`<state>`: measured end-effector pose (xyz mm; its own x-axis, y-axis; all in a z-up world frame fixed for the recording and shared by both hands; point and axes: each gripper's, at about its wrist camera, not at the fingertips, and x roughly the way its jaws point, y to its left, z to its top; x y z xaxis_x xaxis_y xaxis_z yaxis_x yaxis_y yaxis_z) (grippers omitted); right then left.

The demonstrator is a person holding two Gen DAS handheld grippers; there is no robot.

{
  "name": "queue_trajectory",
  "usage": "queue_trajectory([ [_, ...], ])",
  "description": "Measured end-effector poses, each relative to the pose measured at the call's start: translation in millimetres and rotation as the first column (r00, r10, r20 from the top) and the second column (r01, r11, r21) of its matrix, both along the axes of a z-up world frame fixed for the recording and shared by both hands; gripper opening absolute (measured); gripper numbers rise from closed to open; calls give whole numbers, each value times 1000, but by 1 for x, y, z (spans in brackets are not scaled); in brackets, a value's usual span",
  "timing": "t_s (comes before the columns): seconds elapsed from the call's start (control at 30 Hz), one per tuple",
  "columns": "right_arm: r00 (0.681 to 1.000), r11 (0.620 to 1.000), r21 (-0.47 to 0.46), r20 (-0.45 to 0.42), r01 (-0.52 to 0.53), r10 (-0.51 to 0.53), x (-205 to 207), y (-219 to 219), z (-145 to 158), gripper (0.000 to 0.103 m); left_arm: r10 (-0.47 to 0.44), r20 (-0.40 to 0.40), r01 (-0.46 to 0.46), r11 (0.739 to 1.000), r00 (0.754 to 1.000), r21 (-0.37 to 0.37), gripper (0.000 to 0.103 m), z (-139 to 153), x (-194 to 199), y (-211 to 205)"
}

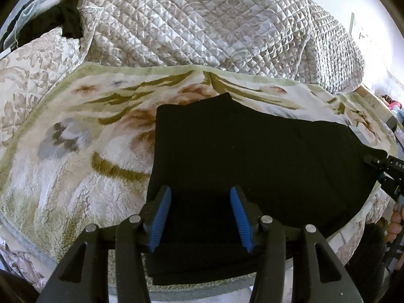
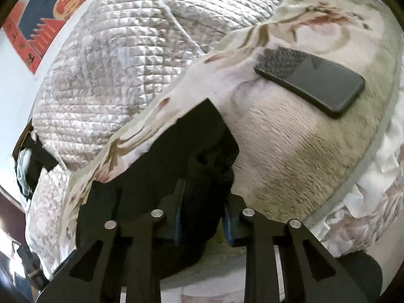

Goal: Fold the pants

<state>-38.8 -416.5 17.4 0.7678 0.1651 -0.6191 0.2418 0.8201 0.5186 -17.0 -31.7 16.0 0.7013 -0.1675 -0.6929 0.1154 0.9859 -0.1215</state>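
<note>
The black pants (image 1: 252, 156) lie folded and flat on a floral fleece blanket (image 1: 75, 151). My left gripper (image 1: 200, 192) is open, its blue pads (image 1: 161, 217) spread just above the near part of the pants. My right gripper (image 2: 202, 189) is open over the other end of the pants (image 2: 197, 149), with black cloth lying between its fingers. It also shows at the right edge of the left wrist view (image 1: 386, 171).
A quilted grey-white comforter (image 1: 202, 20) is heaped behind the blanket. A black phone (image 2: 310, 80) lies on the blanket (image 2: 277, 136) to the right of the pants. Dark clothes (image 1: 58, 17) sit at the far left. A hand (image 1: 395, 224) holds the right gripper.
</note>
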Motion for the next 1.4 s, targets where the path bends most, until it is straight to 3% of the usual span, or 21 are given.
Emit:
queue_trajectory([
  [0.2,984,989,-54,105,-140,145,4,41,49,23,75,29,-74,997,997,-18,52,10,4,20],
  [0.37,927,938,-122,155,-325,341,16,110,80,23,189,35,-187,981,981,-50,52,12,5,53],
  [0.5,857,858,-195,118,-475,501,27,179,81,23,224,33,-221,973,974,-63,52,10,2,67],
  [0.57,807,801,-214,83,-558,585,30,216,70,23,241,31,-238,969,970,-69,52,9,-1,75],
  [0.73,705,679,-215,-72,-702,706,35,280,14,23,278,11,-276,956,960,-95,52,7,-6,94],
  [0.83,703,675,-216,-92,-706,706,34,285,3,23,293,-4,-292,951,956,-107,52,5,-8,103],
  [1.0,714,673,-275,-78,-686,696,29,292,20,23,304,-23,-304,942,952,-145,52,3,-8,110],
  [1.1,700,648,-286,-135,-706,702,30,304,3,25,294,-9,-292,945,956,-148,52,6,-10,108],
  [1.2,693,646,-286,-107,-708,713,26,306,1,36,286,0,-283,948,958,-147,52,8,-12,108],
  [1.23,684,642,-269,-97,-718,723,25,306,2,46,286,2,-283,948,958,-144,52,8,-12,108],
  [1.4,652,622,-243,-60,-744,756,17,299,14,48,292,2,-289,945,956,-153,52,9,-13,111],
])
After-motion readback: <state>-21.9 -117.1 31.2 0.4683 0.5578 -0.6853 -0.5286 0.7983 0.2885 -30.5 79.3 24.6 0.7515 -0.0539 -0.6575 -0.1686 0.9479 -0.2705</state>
